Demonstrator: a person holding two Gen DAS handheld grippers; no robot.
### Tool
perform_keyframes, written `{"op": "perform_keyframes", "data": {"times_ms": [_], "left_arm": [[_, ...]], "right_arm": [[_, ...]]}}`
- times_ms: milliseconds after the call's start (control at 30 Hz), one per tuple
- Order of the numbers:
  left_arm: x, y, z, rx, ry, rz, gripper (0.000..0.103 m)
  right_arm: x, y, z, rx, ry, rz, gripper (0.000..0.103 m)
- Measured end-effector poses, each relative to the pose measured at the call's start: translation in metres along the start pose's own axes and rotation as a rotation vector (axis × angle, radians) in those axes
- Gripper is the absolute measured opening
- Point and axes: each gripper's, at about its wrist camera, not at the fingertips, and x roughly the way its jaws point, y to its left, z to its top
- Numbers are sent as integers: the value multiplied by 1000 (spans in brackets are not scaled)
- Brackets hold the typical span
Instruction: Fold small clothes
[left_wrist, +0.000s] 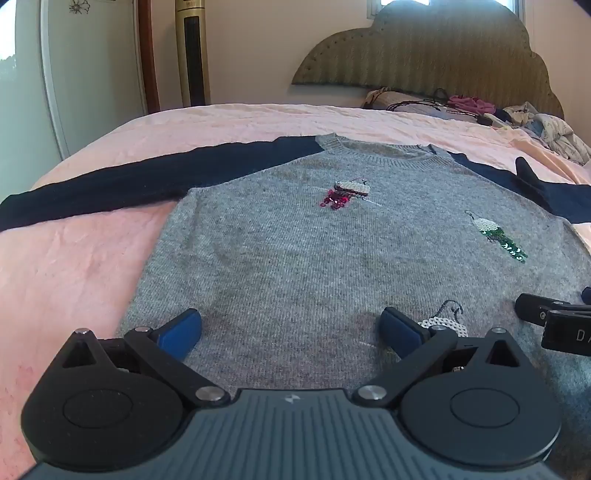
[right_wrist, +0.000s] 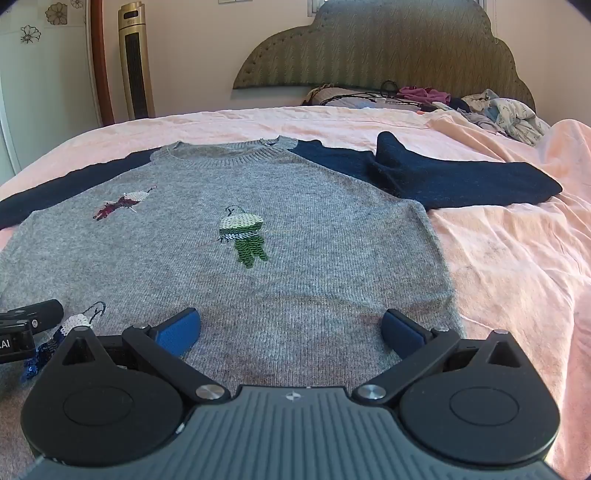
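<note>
A small grey knit sweater (left_wrist: 288, 258) (right_wrist: 295, 266) with navy sleeves and sequin figures lies flat, front up, on a pink bedspread (left_wrist: 66, 266) (right_wrist: 517, 266). Its left sleeve (left_wrist: 110, 184) stretches straight out; its right sleeve (right_wrist: 461, 177) lies out with a bunched fold near the shoulder. My left gripper (left_wrist: 290, 326) hovers open over the lower left part of the sweater, nothing between its blue pads. My right gripper (right_wrist: 290, 326) is open over the lower right part, also with nothing in it. Each gripper shows at the edge of the other's view.
A pile of loose clothes and cords (left_wrist: 480, 107) (right_wrist: 461, 99) lies at the head of the bed below a padded headboard (right_wrist: 369, 48). A tower fan (left_wrist: 192, 55) and a white door (left_wrist: 92, 66) stand beyond the bed's far left.
</note>
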Motion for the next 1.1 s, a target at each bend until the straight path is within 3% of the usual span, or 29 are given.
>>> {"op": "perform_keyframes", "data": {"times_ms": [1100], "left_arm": [[0, 1, 0, -8, 0, -4, 103]], "right_arm": [[0, 0, 0, 1, 0, 1, 103]]}}
